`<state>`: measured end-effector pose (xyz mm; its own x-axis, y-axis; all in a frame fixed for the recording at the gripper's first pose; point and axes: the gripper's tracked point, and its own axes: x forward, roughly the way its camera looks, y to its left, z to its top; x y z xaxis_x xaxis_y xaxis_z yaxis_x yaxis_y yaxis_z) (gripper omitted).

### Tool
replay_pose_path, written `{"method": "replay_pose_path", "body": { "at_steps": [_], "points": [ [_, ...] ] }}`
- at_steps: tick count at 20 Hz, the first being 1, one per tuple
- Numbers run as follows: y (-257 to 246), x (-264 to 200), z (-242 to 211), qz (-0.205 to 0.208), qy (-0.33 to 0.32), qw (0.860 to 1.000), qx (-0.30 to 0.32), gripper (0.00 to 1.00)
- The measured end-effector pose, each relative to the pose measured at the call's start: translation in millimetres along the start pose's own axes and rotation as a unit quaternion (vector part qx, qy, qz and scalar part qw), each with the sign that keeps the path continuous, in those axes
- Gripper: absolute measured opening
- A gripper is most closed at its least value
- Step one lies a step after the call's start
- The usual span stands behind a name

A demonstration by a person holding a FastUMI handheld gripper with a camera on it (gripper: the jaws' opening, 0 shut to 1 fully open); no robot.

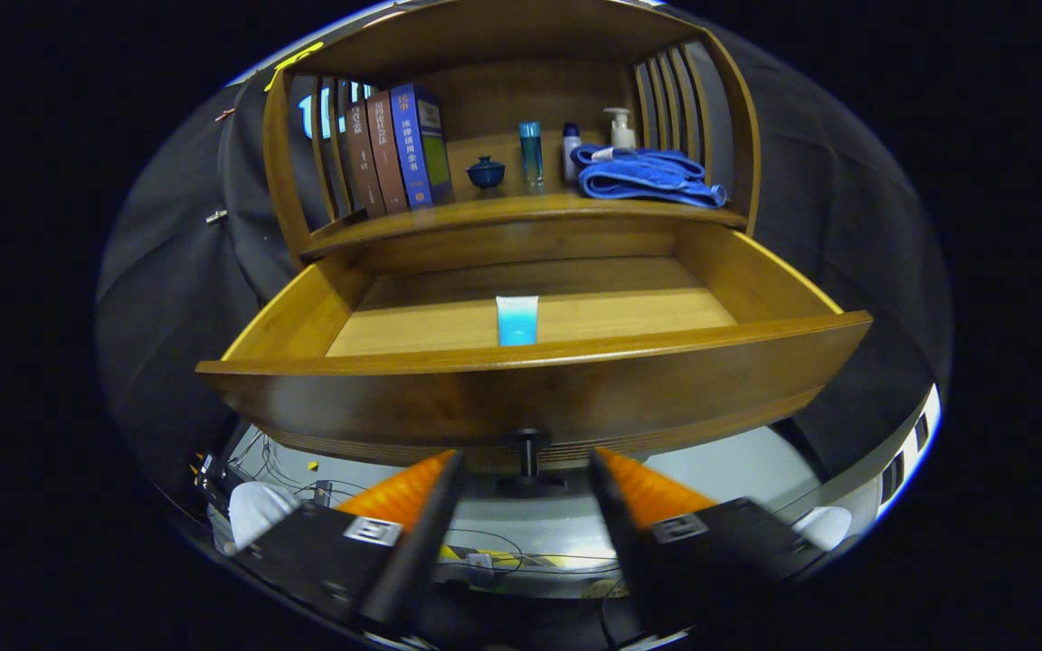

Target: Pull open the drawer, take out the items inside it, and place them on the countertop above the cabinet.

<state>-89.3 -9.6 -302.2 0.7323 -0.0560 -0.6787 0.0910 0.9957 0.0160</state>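
Drawer open, tube waiting inside.
My fingers stand apart, empty, flanking the drawer's knob; beyond them, in the drawer, the blue tube lies just behind the front panel.

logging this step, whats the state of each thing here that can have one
drawer: pulled open
drawer knob: between the fingers, not clamped
blue tube: lying in the drawer, not yet taken out
gripper: open, fingers either side of the knob
books: upright on the countertop
blue lidded cup: lid on
pump bottle: upright
blue towel: folded
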Motion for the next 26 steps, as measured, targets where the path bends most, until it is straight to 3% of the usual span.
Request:
{"method": "replay_pose_path", "body": {
  "at_steps": [1,6,12,19,26],
  "points": [
    [5,-7,3,0.005,-0.002,1.0,0.003,0.98],
    [20,-20,67,0.023,-0.03,0.999,0.02,1.0],
    [26,46,112,0.021,0.014,1.0,0.013,1.0],
    [25,122,90,0.018,0.143,0.99,0.005,1.0],
    [11,158,59,-0.01,0.233,0.972,-0.01,1.0]
  ]
}}
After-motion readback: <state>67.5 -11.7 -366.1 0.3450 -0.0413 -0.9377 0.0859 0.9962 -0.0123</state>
